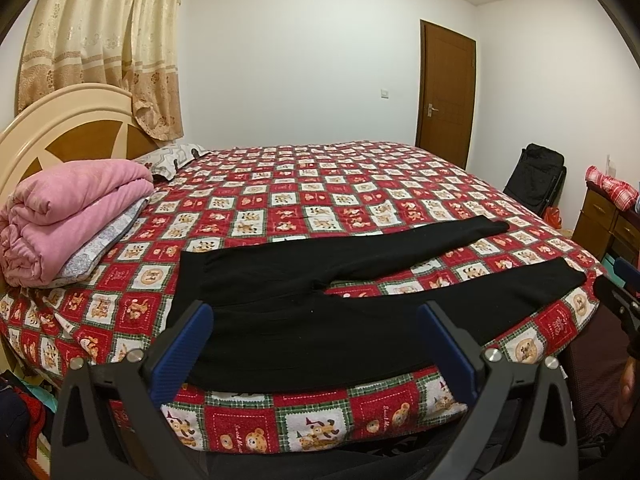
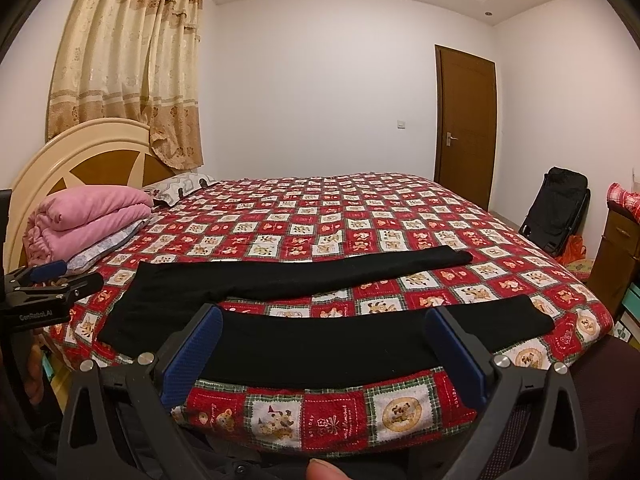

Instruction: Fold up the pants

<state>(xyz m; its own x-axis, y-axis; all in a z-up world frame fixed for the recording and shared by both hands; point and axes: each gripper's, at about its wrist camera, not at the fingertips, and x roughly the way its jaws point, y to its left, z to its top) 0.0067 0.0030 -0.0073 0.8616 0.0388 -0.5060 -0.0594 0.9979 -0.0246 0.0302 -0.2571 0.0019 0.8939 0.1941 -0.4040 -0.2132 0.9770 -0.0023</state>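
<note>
A wide bed [image 1: 320,184] fills both views, covered by a quilted spread of red and white squares printed with small bears, edged in green plaid. Behind it curves a cream headboard [image 1: 60,128] with brown wedge panels, under a pale floral curtain [image 1: 108,40] that hangs in soft pleats. A brown panelled door [image 1: 446,92] stands shut in the white wall.

The black pants [image 1: 320,320] lie flat along the near edge of the bed, matte and smooth, waistband toward the headboard, the two legs spread apart in a narrow V with quilt showing between them. A plump roll of pink bedding [image 1: 68,216] sits on a grey-patterned pillow at the head end, well apart from the pants.

The left gripper [image 1: 316,344] hangs over the waist and hip part with its blue ribbed pads [image 1: 188,352] spread wide, holding nothing. The right gripper [image 2: 324,348] hovers over the nearer leg, likewise wide apart and empty. Whether the pads touch the cloth cannot be told.
</note>
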